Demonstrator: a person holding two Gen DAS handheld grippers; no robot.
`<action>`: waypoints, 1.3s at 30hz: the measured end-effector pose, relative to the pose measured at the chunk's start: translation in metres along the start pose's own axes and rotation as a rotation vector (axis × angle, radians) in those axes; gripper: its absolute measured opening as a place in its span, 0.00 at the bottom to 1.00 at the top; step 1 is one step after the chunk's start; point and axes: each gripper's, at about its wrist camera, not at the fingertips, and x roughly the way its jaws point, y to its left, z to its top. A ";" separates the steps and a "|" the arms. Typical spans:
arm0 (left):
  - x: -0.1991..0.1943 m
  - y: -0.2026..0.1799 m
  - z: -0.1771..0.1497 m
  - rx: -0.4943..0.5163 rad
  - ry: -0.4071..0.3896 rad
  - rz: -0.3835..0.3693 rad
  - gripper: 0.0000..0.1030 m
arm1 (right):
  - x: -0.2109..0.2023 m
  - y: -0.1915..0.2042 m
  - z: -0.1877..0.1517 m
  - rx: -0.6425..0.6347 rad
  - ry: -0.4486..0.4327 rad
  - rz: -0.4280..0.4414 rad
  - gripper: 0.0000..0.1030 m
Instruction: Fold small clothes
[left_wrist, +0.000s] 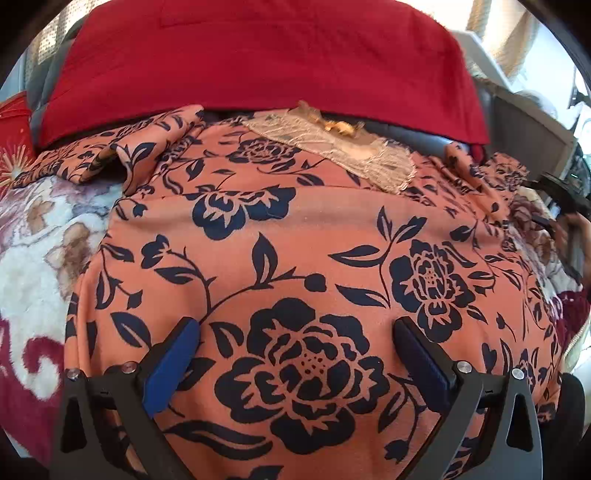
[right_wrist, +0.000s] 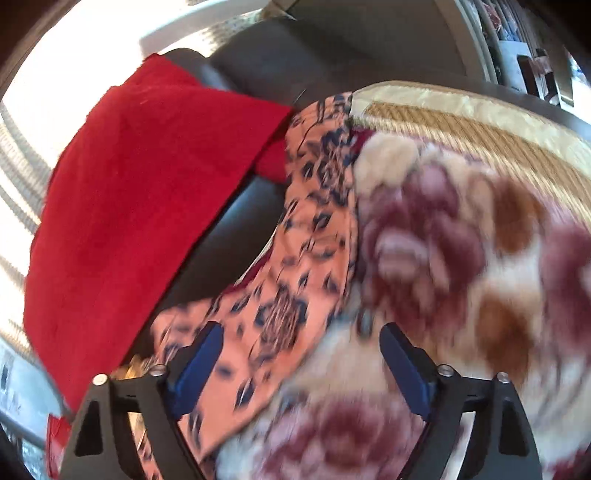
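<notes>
Floral garment (left_wrist: 295, 240) spread flat on plush blanket (left_wrist: 33, 258).
Left gripper (left_wrist: 295, 332) wide open, empty, above its middle; right gripper (right_wrist: 301, 343) wide open, empty, straddling its edge.

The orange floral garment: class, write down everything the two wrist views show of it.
The orange floral garment is salmon-orange, thin woven-looking cloth printed with navy roses, leaves and vines. It lies spread mostly flat on a plush maroon-and-cream blanket, one sleeve rumpled at the far left. A beige lace panel with a gold ornament sits at its neckline, beside a red cloth. The left gripper hovers open over it; the right gripper, open, straddles its blurred edge. Neither grips it.
</notes>
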 end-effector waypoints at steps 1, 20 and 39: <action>0.000 0.002 -0.001 0.006 -0.007 -0.019 1.00 | 0.007 0.003 0.009 -0.003 -0.010 -0.014 0.83; 0.005 0.008 -0.002 0.027 -0.097 -0.082 1.00 | 0.053 0.099 0.086 -0.250 -0.101 -0.325 0.04; -0.006 0.010 0.001 0.021 -0.033 -0.078 1.00 | 0.042 0.406 -0.227 -0.661 0.300 0.248 0.87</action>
